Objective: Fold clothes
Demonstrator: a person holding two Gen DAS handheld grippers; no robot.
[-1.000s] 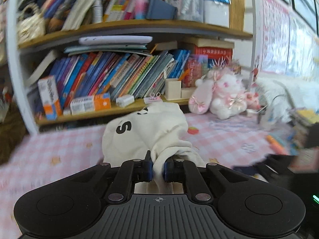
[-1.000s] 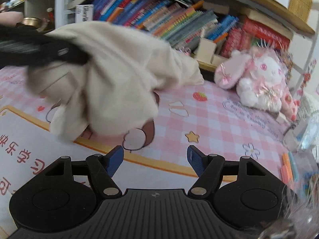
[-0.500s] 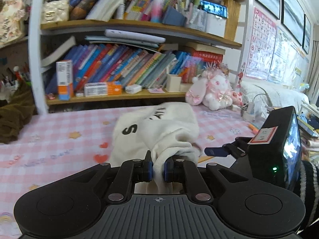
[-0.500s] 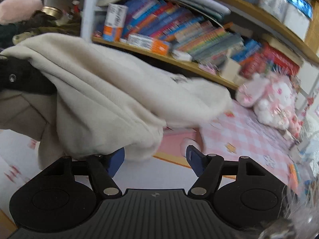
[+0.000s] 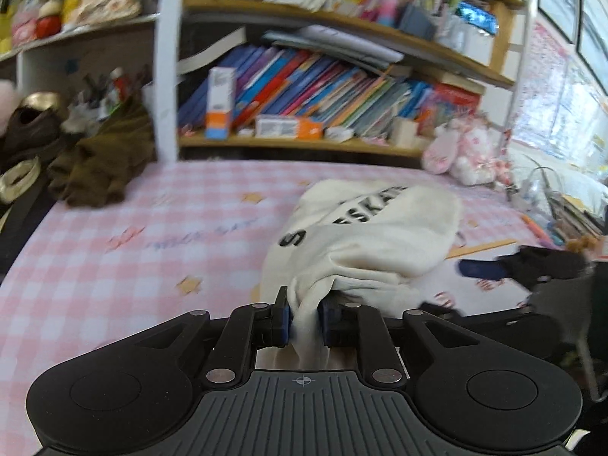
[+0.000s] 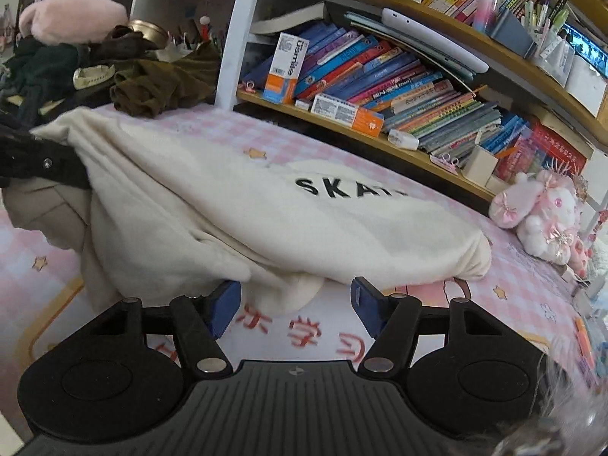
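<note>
Left gripper is clamped tight on a bunched edge of the cream sweatshirt with black lettering, which sprawls in a heap across the pink checked desk. Right gripper hangs spread wide, blue pads gripping nothing, right at the sweatshirt's near edge. Crowded wooden bookshelf behind.

Cream sweatshirt with black "SKAT…" lettering lay bunched on pink checked cloth you worked over. One gathered end was raised, pinched up off surface; rest draped down in loose folds, rounded far end resting flat on cloth.
</note>
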